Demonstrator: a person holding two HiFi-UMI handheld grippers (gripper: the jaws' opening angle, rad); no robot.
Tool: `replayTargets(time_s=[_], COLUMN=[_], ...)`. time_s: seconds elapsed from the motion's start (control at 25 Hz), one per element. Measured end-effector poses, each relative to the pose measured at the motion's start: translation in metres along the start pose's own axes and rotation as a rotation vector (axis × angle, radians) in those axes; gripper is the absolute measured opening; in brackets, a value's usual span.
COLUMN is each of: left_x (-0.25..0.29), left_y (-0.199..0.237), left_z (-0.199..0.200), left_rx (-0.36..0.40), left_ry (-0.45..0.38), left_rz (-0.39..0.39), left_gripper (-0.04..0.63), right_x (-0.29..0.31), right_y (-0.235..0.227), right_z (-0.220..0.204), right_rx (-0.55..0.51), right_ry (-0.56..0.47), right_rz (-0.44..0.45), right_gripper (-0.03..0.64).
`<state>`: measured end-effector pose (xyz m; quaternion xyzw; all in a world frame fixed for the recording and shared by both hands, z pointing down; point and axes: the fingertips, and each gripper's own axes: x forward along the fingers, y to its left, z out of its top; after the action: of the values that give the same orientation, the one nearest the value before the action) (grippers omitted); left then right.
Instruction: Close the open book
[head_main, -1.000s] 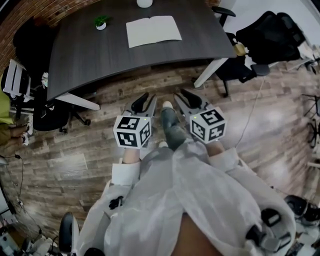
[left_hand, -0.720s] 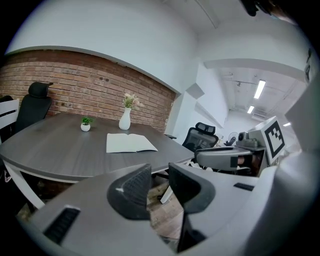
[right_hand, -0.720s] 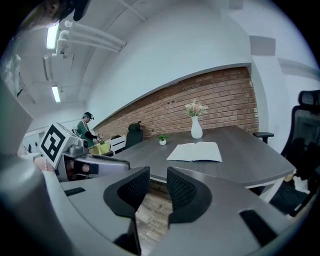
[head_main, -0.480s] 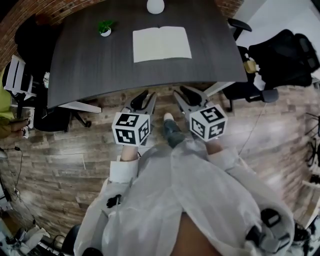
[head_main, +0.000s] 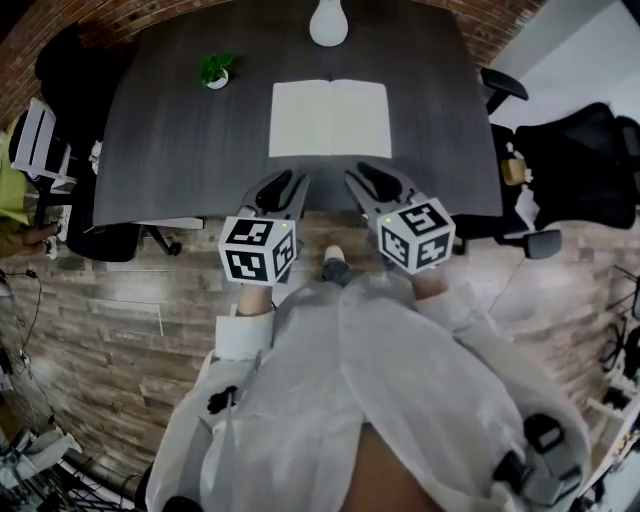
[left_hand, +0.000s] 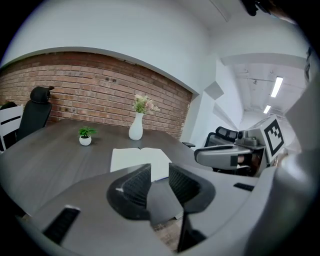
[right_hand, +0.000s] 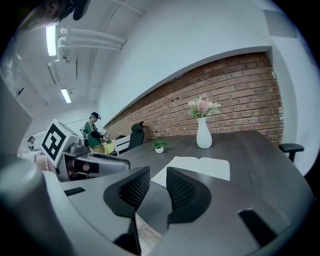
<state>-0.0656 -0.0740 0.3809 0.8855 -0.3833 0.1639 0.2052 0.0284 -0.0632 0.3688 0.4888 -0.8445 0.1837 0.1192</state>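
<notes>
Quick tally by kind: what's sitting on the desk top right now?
Open book: 1
Vase with flowers: 1
Potted plant: 1
Total: 3

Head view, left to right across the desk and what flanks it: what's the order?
White chair → potted plant → open book → black office chair. Vase skipped: it shares the book's span.
</notes>
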Motion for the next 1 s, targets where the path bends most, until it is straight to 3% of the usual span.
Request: replayTargets(time_s=[0.36,0.68,1.0], left_x=[0.032,0.034,0.031], left_y=[0.017,0.023,0.034], left_z=[0.014,0.004,-0.016], left_rx=[-0.041,-0.075,-0.159], left_ry=[-0.003,0.031,0.022], left_rz=[0.061,0.100,0.098], left_gripper=[0.091,0.091,0.091], right_x=[0.029,0.036,0.045], right_y=[-0.030,-0.037,-0.040], right_z=[0.007,-0.008,-0.027], right_rx=[-0.022,-0.001,-0.009], right_ry=[0.045,0.087,0.141], right_rz=[0.069,0.089,0.084], right_gripper=[0.087,0.087,0.087])
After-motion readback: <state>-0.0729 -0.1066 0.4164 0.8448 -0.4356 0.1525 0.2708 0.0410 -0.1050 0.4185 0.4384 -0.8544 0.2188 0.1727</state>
